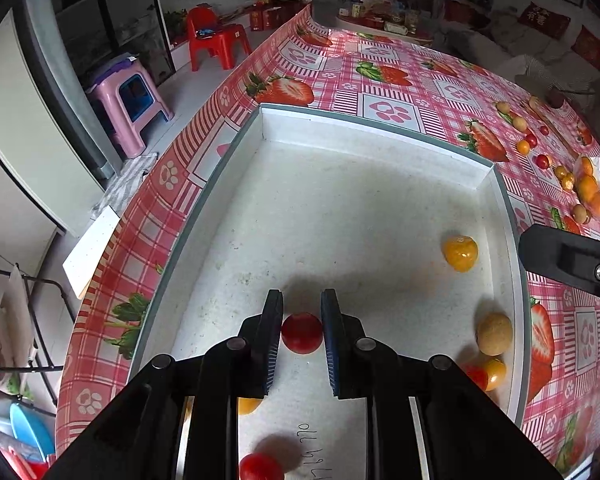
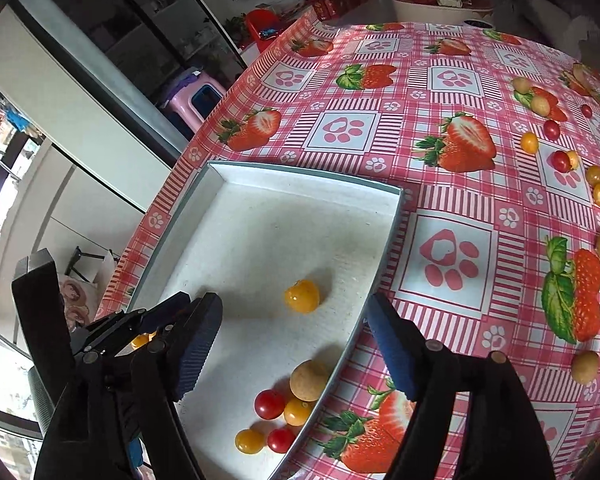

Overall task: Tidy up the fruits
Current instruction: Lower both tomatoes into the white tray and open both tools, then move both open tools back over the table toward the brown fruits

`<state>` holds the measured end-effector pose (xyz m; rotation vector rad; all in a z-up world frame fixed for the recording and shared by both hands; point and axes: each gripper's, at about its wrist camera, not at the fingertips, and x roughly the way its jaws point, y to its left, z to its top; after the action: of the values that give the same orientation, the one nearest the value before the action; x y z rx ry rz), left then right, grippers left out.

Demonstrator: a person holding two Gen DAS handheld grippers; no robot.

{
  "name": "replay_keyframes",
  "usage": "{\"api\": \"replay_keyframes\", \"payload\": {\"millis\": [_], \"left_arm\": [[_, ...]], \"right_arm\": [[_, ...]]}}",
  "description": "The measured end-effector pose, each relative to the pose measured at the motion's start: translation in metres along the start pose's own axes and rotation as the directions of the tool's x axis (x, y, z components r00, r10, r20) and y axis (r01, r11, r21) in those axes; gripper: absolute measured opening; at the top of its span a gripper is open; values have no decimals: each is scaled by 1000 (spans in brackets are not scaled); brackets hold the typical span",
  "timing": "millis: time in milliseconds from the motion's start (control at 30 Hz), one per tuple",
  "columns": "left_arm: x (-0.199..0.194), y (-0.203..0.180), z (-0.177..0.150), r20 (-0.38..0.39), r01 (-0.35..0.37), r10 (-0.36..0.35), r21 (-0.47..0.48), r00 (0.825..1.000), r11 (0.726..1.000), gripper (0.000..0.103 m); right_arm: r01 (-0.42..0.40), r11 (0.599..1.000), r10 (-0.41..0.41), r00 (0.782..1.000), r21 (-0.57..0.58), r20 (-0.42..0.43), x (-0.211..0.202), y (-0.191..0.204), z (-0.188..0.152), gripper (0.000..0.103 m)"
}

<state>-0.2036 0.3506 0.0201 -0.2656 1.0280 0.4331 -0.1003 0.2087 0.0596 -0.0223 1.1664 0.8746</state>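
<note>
A red cherry tomato point(image 1: 302, 333) sits pinched between the left gripper's point(image 1: 302, 334) pads, low over the white tray point(image 1: 364, 128). The right gripper point(image 2: 296, 344) hangs spread wide above the tray's right wall, gripping nothing.

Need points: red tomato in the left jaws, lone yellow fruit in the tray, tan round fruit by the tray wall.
red tomato point(image 1: 302, 333), left wrist view, centre of its skin
yellow fruit point(image 2: 302, 296), right wrist view, middle of its face
tan fruit point(image 2: 309, 380), right wrist view, centre
</note>
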Motion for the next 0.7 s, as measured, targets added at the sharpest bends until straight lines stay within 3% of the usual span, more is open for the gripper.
{"api": "replay_keyframes", "payload": {"millis": [33,67,100,133,167,200,400,700], "left_arm": [[-1,0,0,3,3,-3,-3,1000,1000,21],[-2,1,-1,7,4,-4,-7,1000,1000,32],[-4,2,-1,16,5,-5,-14,1000,1000,71],[-9,3,-2,50,5,-4,-23,999,1000,87],[-17,3,-3,105,7,-4,-28,994,1000,91],[-23,3,-4,131,11,-8,-22,991,1000,91],[-40,-13,1,124,47,-49,19,991,999,91],[-87,-94,8,183,130,-168,205,969,970,91]], "right_arm": [[0,1000,0,1000,2,6,-5,-3,-2,79],[1,1000,-1,1000,6,12,-9,-5,-5,81],[1,1000,-1,1000,13,17,-14,-9,-8,81],[2,1000,-2,1000,19,20,-18,-12,-11,82],[6,1000,-6,1000,24,22,-21,-15,-14,82],[13,1000,-13,1000,27,26,-25,-18,-17,82],[49,998,-50,998,38,48,-45,-39,-39,83],[188,975,-196,979,114,58,-79,-109,-75,83]]}}
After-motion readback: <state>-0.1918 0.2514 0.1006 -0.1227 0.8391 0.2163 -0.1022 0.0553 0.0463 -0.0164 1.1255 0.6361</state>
